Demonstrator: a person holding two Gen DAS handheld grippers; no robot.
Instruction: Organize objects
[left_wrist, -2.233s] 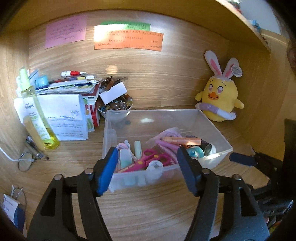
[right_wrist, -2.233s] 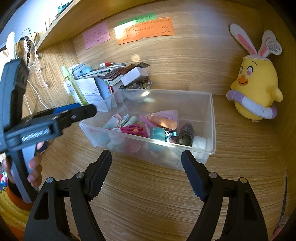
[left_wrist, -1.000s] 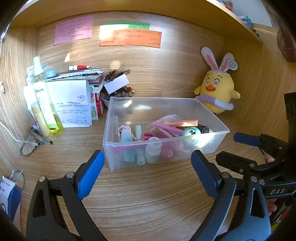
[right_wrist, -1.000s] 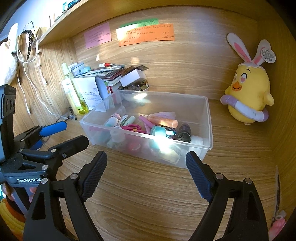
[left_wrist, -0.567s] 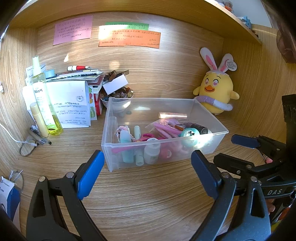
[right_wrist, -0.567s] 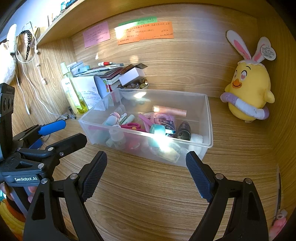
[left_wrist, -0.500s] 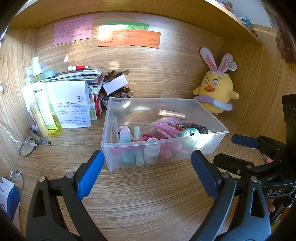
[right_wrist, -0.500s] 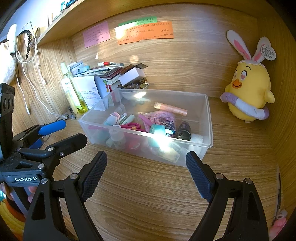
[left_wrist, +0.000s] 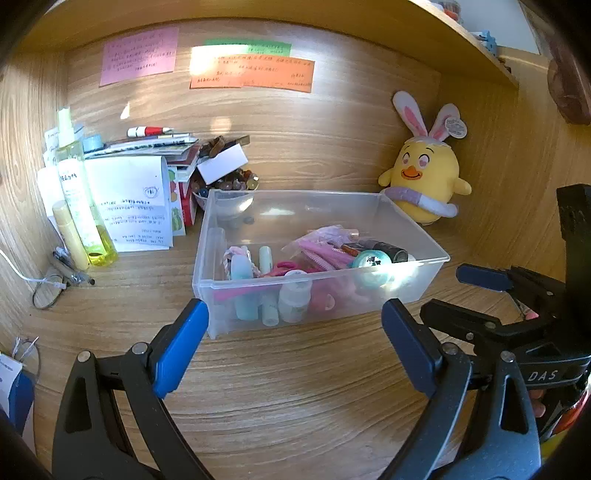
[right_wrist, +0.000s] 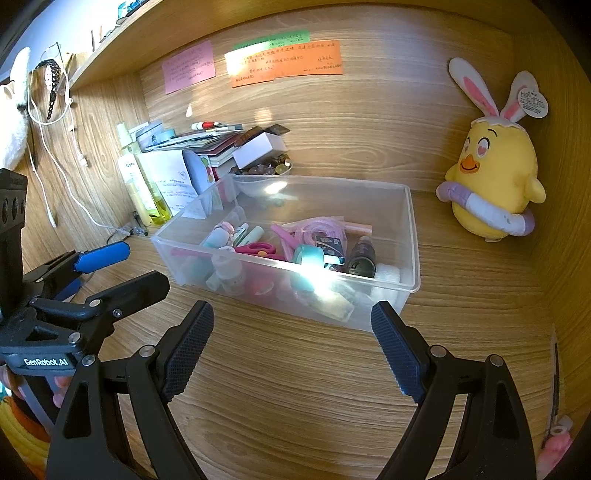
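A clear plastic bin (left_wrist: 436, 254) (right_wrist: 412, 221) stands on the wooden desk. It holds pink scissors (right_wrist: 258, 248), small bottles (left_wrist: 293, 299), a teal tape roll (right_wrist: 310, 254), a dark tube (right_wrist: 362, 256), a peach tube (right_wrist: 360, 226) at its far side and a pink bag (left_wrist: 325, 240). My left gripper (left_wrist: 295, 339) is open and empty, just in front of the bin. My right gripper (right_wrist: 291, 336) is open and empty, in front of the bin's right half. Each gripper shows in the other's view.
A yellow bunny plush (left_wrist: 424, 173) (right_wrist: 491, 184) sits at the back right. Papers, books, a bowl of beads (left_wrist: 232, 181) and a yellow spray bottle (left_wrist: 79, 199) crowd the back left. A cable (right_wrist: 74, 195) runs down the left wall. Sticky notes hang above.
Both grippers have pulled back from the bin and opened wider. The peach tube has dropped from the top of the pile to the bin's far side.
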